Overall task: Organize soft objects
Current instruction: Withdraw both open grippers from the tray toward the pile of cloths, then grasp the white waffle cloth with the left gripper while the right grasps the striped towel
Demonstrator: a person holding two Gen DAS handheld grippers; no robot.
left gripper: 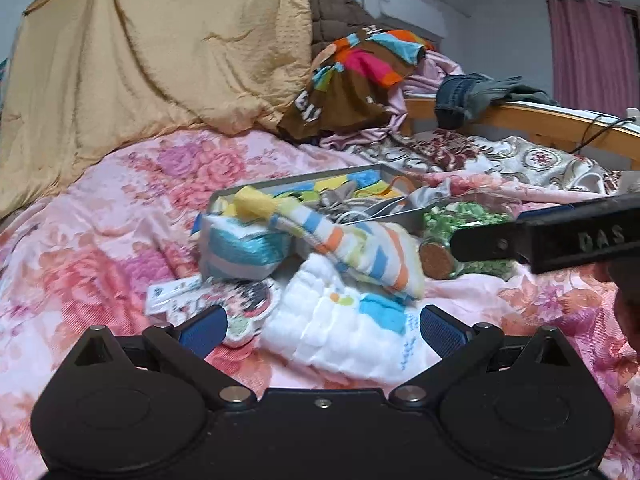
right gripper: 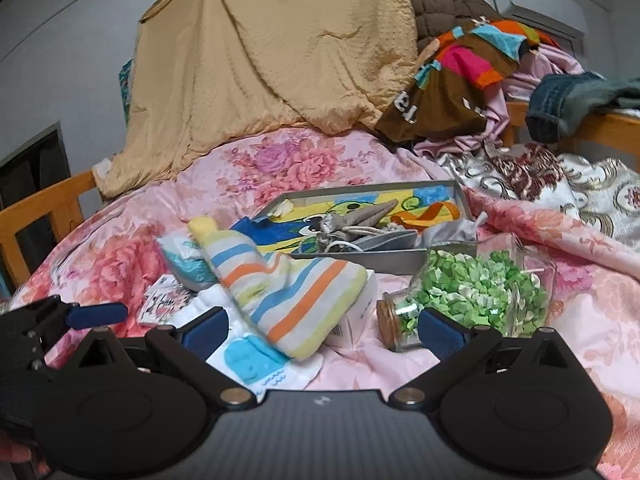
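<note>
A striped soft cloth (left gripper: 360, 248) (right gripper: 288, 292) lies over a small white box (right gripper: 352, 316) on the pink floral bedspread (left gripper: 120, 208). A white quilted cloth with a blue patch (left gripper: 340, 328) (right gripper: 248, 356) lies just in front of it. A teal and white soft bundle (left gripper: 240, 248) (right gripper: 188, 260) sits to the left. My left gripper (left gripper: 322, 326) is open just above the white cloth. My right gripper (right gripper: 322, 330) is open and empty over the striped cloth's near end. The right gripper's arm (left gripper: 560, 236) crosses the left wrist view.
A grey tray (right gripper: 400, 262) (left gripper: 412, 220) holds colourful cloths, a grey pouch and cords. A corked glass jar of green paper bits (right gripper: 472, 292) (left gripper: 472, 236) lies on its side beside it. A cartoon card (left gripper: 240, 300) lies at the left. Piled blankets and clothes (left gripper: 140, 60) stand behind.
</note>
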